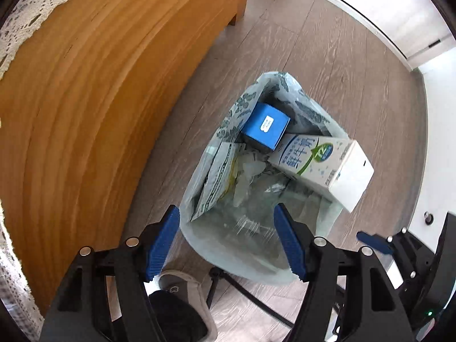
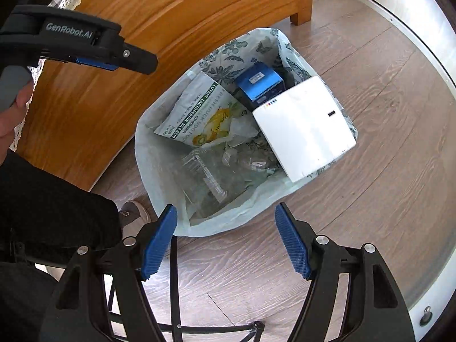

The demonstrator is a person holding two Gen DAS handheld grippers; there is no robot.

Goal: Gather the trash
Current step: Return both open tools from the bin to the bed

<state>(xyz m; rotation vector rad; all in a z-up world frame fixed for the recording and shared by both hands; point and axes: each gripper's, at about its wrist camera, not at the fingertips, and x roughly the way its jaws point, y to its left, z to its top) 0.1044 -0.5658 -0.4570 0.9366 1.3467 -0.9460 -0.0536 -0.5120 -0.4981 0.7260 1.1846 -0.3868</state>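
Observation:
A pale leaf-printed trash bag (image 1: pixel 199 239) (image 2: pixel 148 148) stands open on the wood floor. Inside it lie a blue box (image 1: pixel 266 126) (image 2: pixel 260 81), a white milk carton (image 1: pixel 322 162) (image 2: pixel 305 131), a printed food pouch (image 1: pixel 216 179) (image 2: pixel 199 114) and crumpled clear plastic (image 1: pixel 250 211) (image 2: pixel 211 179). My left gripper (image 1: pixel 226 213) hangs open straight above the bag's mouth, nothing pressed between its blue pads. My right gripper (image 2: pixel 225 211) is open too, over the bag's near rim and empty. In the right wrist view the left gripper (image 2: pixel 136 62) shows side-on at the upper left.
A tall wooden furniture side (image 1: pixel 99 99) (image 2: pixel 176 8) with a lace cloth (image 1: pixel 31 14) on top stands just left of the bag. A grey shoe (image 1: pixel 182 299) (image 2: pixel 134 213) and black stand legs (image 1: pixel 242 287) (image 2: pixel 173 285) are near the bag. A metal floor track (image 1: pixel 370 25) curves behind.

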